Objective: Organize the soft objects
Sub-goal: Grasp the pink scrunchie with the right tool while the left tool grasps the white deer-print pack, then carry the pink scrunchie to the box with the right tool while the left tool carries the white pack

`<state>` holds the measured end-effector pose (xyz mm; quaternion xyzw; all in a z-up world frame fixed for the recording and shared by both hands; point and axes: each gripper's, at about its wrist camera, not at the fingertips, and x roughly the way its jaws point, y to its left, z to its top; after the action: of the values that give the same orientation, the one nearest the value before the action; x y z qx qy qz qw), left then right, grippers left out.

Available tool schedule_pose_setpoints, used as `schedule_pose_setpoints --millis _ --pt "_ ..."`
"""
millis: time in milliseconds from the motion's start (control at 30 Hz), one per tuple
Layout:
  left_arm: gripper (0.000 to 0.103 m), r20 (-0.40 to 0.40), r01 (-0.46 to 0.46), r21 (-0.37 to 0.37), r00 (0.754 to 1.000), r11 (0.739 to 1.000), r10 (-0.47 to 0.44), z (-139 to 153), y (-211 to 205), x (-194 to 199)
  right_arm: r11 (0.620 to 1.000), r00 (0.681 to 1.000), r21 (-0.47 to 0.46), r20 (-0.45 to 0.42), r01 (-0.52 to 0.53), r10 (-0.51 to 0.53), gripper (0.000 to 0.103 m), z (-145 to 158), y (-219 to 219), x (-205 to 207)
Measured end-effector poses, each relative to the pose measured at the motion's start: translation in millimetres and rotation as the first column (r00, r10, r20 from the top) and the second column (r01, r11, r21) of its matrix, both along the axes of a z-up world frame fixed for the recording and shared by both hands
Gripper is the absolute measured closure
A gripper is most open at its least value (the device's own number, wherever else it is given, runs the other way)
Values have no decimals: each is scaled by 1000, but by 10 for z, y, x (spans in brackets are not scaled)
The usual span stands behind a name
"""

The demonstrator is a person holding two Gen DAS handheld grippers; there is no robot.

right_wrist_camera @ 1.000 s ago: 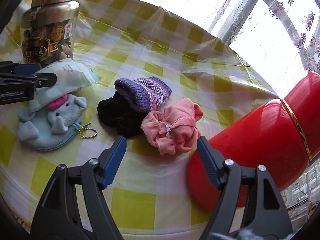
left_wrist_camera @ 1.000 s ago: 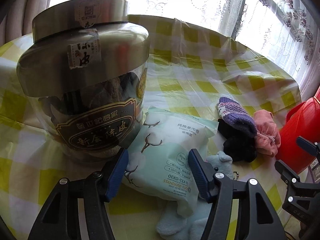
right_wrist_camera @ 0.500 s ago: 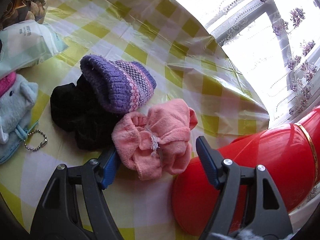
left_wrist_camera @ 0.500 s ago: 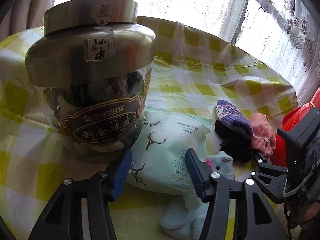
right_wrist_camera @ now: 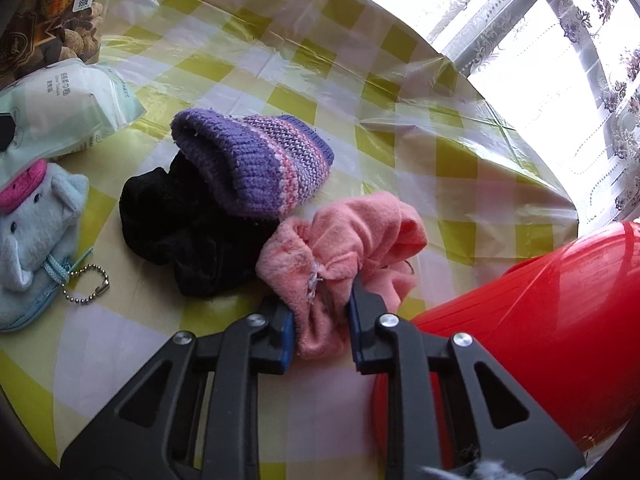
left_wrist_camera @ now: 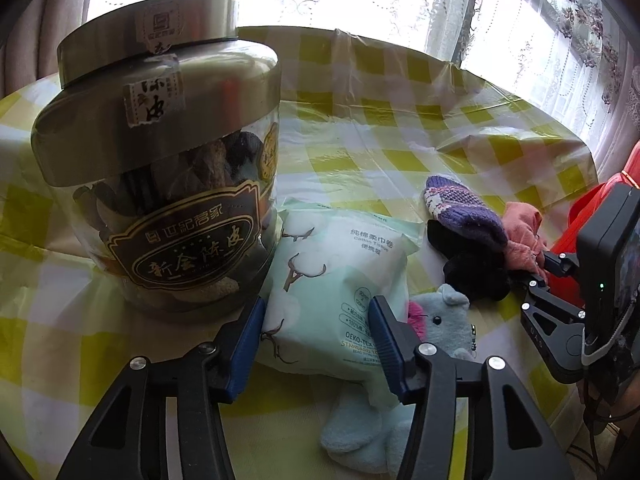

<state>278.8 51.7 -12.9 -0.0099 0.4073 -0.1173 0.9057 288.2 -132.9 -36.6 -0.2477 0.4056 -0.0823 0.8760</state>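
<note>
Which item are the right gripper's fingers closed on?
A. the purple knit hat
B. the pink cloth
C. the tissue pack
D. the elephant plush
B: the right gripper has its blue pads pinched on the near fold of the pink cloth.

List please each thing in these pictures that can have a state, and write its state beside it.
Right gripper: jaws shut on the pink cloth.
Left gripper: jaws open, around the tissue pack.
Pink cloth: bunched, pinched at its near edge.
Tissue pack: sealed, leaning against the jar.
Jar: upright, lid on.
Purple knit sock: folded, lying on the black cloth.
Elephant pouch: lying flat.
</note>
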Motion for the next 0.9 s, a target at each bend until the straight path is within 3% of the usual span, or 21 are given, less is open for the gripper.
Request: schedule_pose_setpoints --millis 333,900 --pt "62 0 12 -49 1000 999 -12 43 44 -200 984 996 155 21 -91 89 80 260 41 -561" --pt "66 26 -47 -116 998 992 51 192 195 -642 924 991 359 43 -133 127 80 623 -172 -1181"
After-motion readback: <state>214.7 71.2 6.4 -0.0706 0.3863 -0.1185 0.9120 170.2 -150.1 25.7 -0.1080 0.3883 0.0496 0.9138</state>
